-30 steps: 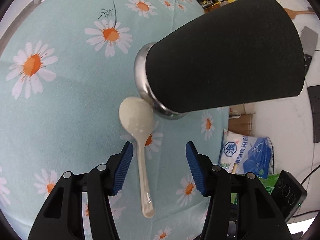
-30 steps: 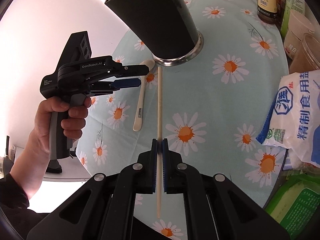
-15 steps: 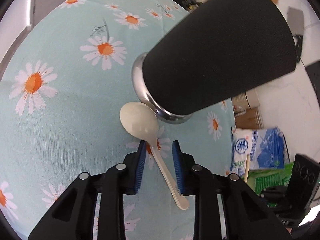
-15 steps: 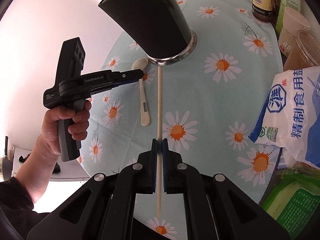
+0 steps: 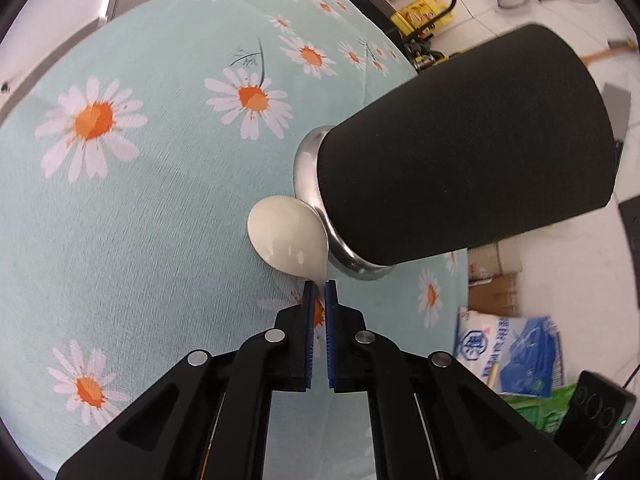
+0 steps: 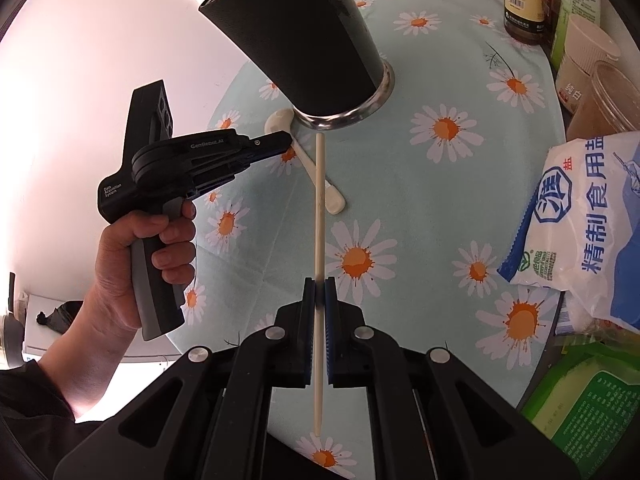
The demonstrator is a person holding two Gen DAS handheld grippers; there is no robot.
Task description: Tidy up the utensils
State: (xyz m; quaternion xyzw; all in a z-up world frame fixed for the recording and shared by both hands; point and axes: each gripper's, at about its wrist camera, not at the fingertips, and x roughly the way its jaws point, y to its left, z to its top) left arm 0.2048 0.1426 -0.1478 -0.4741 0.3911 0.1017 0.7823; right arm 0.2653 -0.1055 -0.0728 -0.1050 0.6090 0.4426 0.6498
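A: In the left wrist view, what does the left gripper [image 5: 319, 285] have?
B: Its blue pads are closed tight on the neck of the cream spoon [image 5: 287, 239], just below centre. The spoon's bowl touches the steel base of the black utensil holder [image 5: 460, 176], which fills the right side on the daisy tablecloth [image 5: 132, 208].

A: And the right wrist view?
B: The right gripper [image 6: 319, 285] clamps a pale chopstick [image 6: 319, 208] running up the middle, its tip just below the holder [image 6: 296, 36] at the top. At centre left a hand [image 6: 132, 264] holds the left gripper [image 6: 287, 145] over the spoon [image 6: 332, 198]. A salt bag [image 6: 580, 224] sits at the right.
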